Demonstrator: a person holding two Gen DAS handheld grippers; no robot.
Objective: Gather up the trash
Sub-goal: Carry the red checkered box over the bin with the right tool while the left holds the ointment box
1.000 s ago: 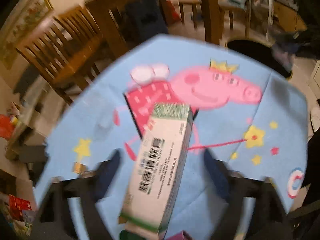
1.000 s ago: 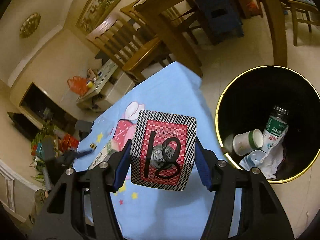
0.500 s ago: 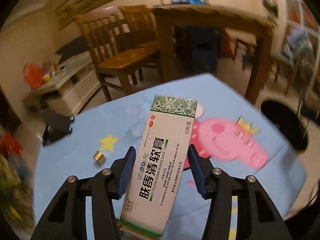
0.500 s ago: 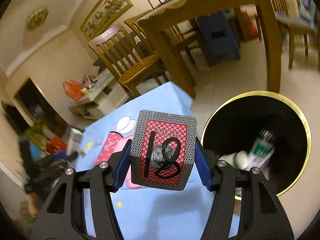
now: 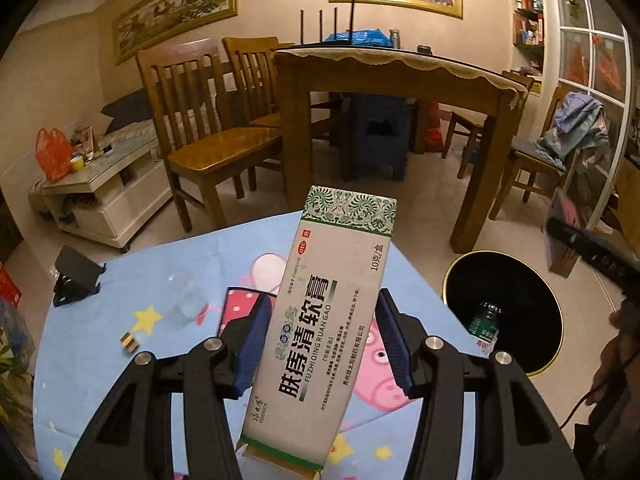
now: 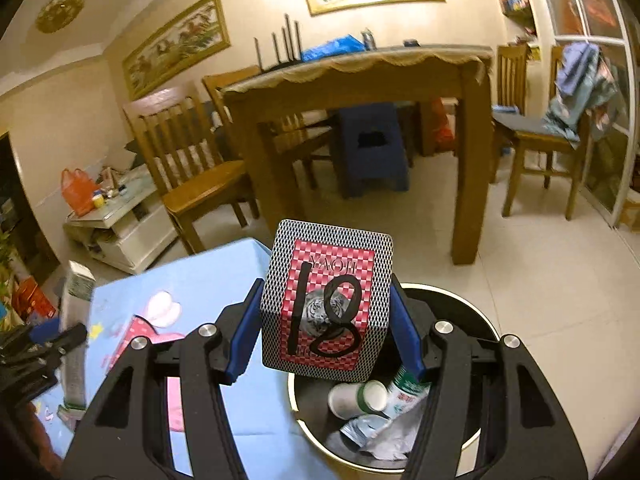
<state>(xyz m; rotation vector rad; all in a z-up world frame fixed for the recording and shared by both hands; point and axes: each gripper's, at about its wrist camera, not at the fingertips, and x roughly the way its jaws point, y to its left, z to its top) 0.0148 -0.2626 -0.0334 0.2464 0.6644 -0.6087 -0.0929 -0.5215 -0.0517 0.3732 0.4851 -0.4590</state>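
My left gripper point(image 5: 324, 340) is shut on a long white ointment box point(image 5: 328, 320) with a green patterned end, held tilted above the blue cartoon tablecloth point(image 5: 120, 360). My right gripper point(image 6: 326, 320) is shut on a red checked card box point(image 6: 326, 304) marked "18" in black. It hangs over the near rim of the black, gold-rimmed bin point(image 6: 480, 320). In the bin lie a paper cup point(image 6: 352, 398), a green-labelled bottle point(image 6: 404, 390) and crumpled wrappers. The bin point(image 5: 516, 280) stands on the floor right of the table in the left wrist view.
On the cloth lie a clear plastic cup point(image 5: 186, 300), a small gold piece point(image 5: 130, 342) and a black stand point(image 5: 76, 276). Beyond are a wooden dining table point(image 5: 400, 76), chairs point(image 5: 208, 136) and a low white cabinet point(image 5: 104, 192). A person's hand point(image 5: 616, 344) shows at the right edge.
The left gripper closed on the ointment box, lifted it off the cloth and rolled upright. The right gripper carried the card box towards and over the bin.
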